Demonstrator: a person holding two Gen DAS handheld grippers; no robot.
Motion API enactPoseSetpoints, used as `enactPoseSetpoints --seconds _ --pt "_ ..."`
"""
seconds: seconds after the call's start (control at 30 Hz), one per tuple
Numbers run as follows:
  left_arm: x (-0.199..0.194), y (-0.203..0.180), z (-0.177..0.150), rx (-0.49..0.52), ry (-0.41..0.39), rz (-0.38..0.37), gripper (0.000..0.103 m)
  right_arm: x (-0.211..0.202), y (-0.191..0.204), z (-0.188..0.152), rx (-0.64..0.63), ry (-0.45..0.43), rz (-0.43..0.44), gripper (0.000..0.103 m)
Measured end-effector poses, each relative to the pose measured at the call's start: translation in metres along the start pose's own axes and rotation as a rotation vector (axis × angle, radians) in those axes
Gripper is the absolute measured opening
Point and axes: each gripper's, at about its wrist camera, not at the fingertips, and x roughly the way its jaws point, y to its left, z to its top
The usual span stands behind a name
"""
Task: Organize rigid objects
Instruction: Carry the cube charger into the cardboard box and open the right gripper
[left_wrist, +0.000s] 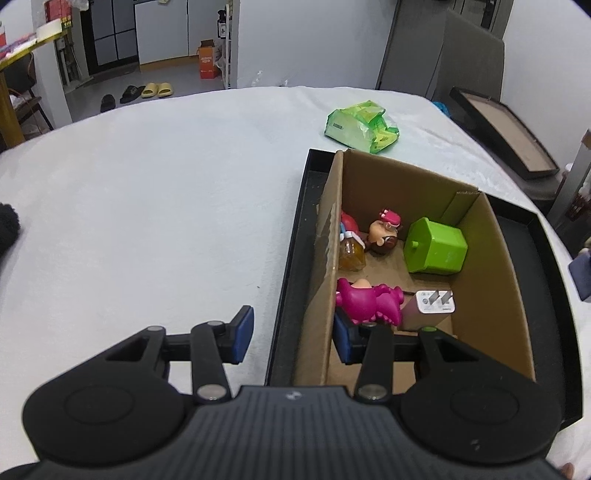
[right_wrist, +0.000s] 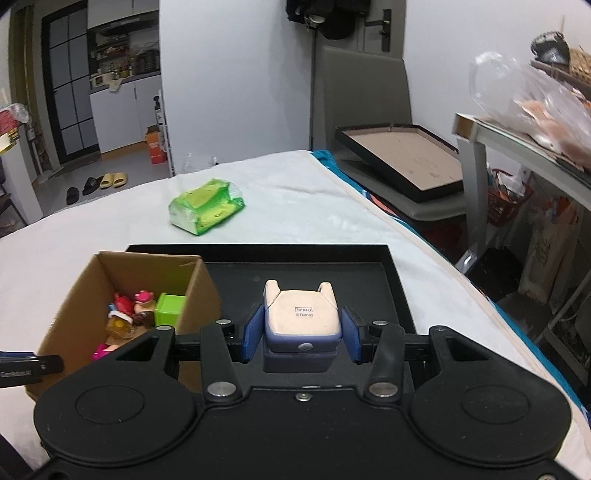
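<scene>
An open cardboard box (left_wrist: 491, 280) stands at the left end of a black tray (left_wrist: 291, 280) on the white bed cover. In it lie a green cube container (left_wrist: 436, 245), a pink dinosaur figure (left_wrist: 369, 301), a white charger plug (left_wrist: 432, 304), a brown-haired figure (left_wrist: 384, 232) and an amber bottle (left_wrist: 351, 253). My left gripper (left_wrist: 293, 338) is open and straddles the box's left wall, one finger outside and one inside. My right gripper (right_wrist: 303, 334) is shut on a cream and blue toy figure (right_wrist: 301, 314), held base up above the tray (right_wrist: 369, 280), to the right of the box (right_wrist: 199, 284).
A green plastic packet (right_wrist: 205, 206) lies on the cover beyond the tray. The bed's right edge drops off toward a chair carrying another black tray (right_wrist: 402, 155) and a cluttered shelf (right_wrist: 517, 136). A dark fuzzy thing (left_wrist: 7, 229) sits at the far left.
</scene>
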Motion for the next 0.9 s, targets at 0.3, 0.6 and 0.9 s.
enactPoseSetpoints --seconds 0.3,0.6,0.9 --pt "-0.003 0.004 -0.003 -0.019 -0.037 -0.097 0.011 -0.011 0.033 0.01 -0.042 -0.019 0.054 0.044" --pt "-0.003 0.01 -0.005 -0.03 -0.053 -0.133 0.011 -0.01 0.085 0.021 -0.139 -0.028 0.117 0.044" --pt "-0.002 0.018 -0.007 -0.031 -0.058 -0.163 0.011 0.003 0.137 0.031 -0.216 -0.029 0.185 0.044"
